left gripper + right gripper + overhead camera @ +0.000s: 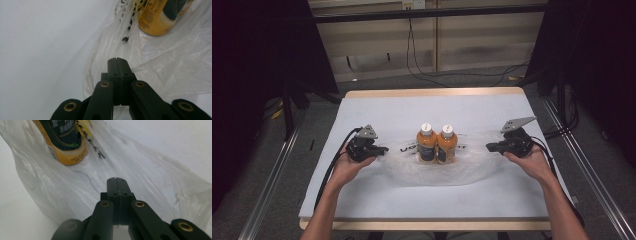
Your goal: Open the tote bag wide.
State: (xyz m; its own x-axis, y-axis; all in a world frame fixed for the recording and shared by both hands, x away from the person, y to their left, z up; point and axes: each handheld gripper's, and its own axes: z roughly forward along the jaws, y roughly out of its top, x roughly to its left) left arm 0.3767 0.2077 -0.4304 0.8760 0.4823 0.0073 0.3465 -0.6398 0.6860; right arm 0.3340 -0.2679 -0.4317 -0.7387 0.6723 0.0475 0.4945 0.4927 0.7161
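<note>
Two orange bottles with white caps, the left bottle (426,142) and the right bottle (447,144), stand side by side on a flat clear plastic bag (437,172) with black print in the middle of the table. My left gripper (384,149) sits at the bag's left edge, pointing right, with its jaws pressed together. My right gripper (488,146) mirrors it at the bag's right edge, also shut. In the left gripper view the shut tips (116,60) hover over the crinkled bag (175,62), a bottle (160,17) beyond. In the right gripper view the tips (116,179) lie over the bag (62,190) near a bottle (65,142). I see nothing pinched between either pair.
A white cover (412,105) is spread over the wooden table. Cables (422,70) run across the floor behind it. Metal rails (272,175) flank the table on both sides, with dark curtains beyond.
</note>
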